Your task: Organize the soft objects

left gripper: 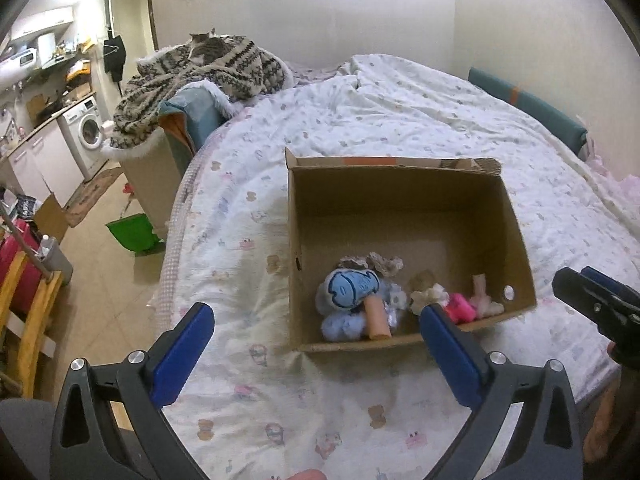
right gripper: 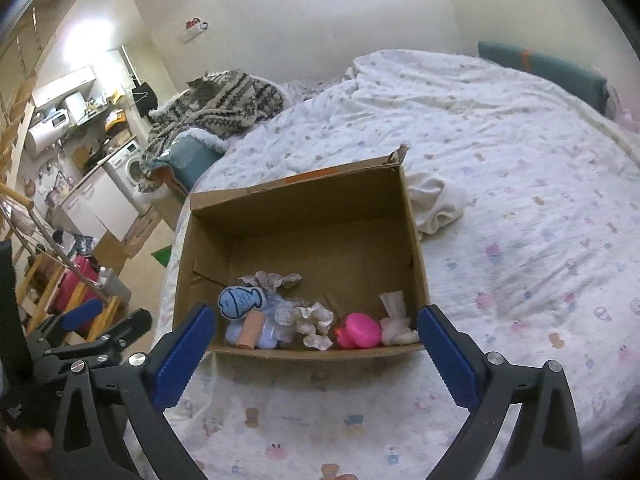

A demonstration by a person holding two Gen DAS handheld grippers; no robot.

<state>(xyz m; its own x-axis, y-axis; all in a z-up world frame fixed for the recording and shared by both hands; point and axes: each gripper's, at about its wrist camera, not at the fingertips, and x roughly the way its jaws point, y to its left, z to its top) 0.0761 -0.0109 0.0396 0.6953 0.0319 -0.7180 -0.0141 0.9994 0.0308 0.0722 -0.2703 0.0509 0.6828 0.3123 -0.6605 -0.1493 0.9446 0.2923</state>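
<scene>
Spreading across most of both views, a bed (left gripper: pixel 400 120) under a pale printed quilt carries an open cardboard box (left gripper: pixel 516 248) near its front edge. A patterned blanket (left gripper: pixel 208 72) is heaped beyond the bed's far corner with a cat (left gripper: pixel 202 42) on top, and a washing machine (left gripper: pixel 88 132) stands in the kitchen area at left. A rumpled white cloth (right gripper: pixel 436 204) lies on the quilt just beside the box's right wall.

Soft toys sit bunched along the box's near wall: a blue fish-shaped plush (right gripper: pixel 240 300) at left, a cream ruffled piece (right gripper: pixel 316 322) in the middle, a bright pink toy (right gripper: pixel 360 330) next, and a pale pink bundle (right gripper: pixel 394 316) in the right corner.

Both handheld tools angle downward toward the box from its near side. The left tongs (left gripper: pixel 316 326) stand wide open with nothing between the blue pads. The right tongs (right gripper: pixel 316 328) are likewise spread wide and empty, framing the near wall of the box.
</scene>
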